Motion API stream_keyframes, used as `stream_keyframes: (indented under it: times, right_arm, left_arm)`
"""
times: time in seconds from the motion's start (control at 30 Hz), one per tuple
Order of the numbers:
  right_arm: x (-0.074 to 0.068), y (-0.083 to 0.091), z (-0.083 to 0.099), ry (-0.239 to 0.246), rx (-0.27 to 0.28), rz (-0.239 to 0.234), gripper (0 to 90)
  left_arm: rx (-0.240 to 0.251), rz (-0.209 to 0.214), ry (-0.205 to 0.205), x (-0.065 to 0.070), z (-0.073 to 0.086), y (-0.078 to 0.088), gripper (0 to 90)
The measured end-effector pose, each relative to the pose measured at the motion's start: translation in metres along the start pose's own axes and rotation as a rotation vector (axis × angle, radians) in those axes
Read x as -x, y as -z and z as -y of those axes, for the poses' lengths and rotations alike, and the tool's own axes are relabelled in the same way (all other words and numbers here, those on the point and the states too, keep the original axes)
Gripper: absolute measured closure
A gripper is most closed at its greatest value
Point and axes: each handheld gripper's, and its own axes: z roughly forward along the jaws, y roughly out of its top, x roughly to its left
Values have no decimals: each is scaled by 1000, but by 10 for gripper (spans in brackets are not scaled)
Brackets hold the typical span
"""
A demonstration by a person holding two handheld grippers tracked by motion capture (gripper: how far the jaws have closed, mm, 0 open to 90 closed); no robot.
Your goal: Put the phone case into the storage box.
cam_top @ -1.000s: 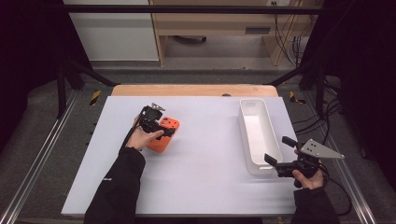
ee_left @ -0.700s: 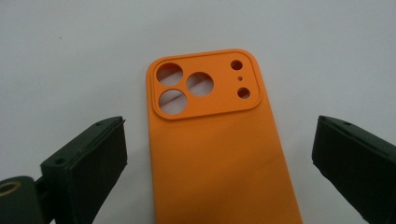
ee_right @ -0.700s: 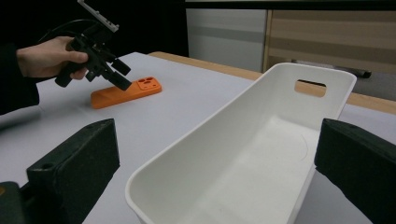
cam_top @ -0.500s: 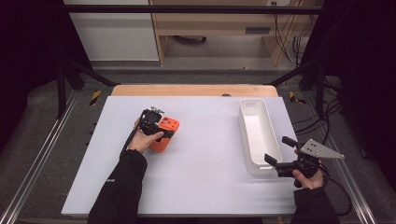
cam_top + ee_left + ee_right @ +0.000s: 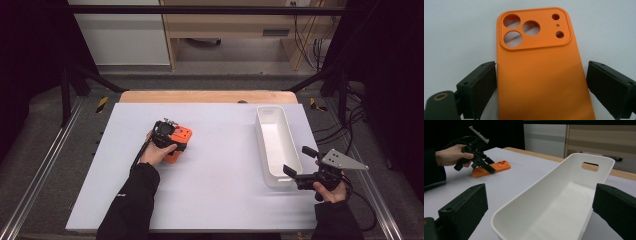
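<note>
Worktop (image 5: 215, 200) of pale matte sheet, wooden strip at its far edge, dark room around with cabinets behind. Orange phone case (image 5: 541, 70) lies flat toward the left edge; the left gripper (image 5: 167, 135) straddles it, jaws just closing in, one pad at its side, the other a sliver off. White bin (image 5: 275, 145) stands along the right edge; the right gripper (image 5: 300, 167) gapes empty by its near end.
</note>
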Motion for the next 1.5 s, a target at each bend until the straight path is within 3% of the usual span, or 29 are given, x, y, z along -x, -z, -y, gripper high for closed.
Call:
stream_keyframes:
  times: [0.5,1.0,1.5]
  right_arm:
    - [0,0,0,-1,1,1,4]
    - [0,0,0,-4,-1,0,4]
    - [0,0,0,0,0,-1,4]
  left_arm:
    - [-1,-23,3,2,0,1,131]
    - [12,2,-3,2,-1,5,139]
    - [83,33,-3,-1,-6,38,141]
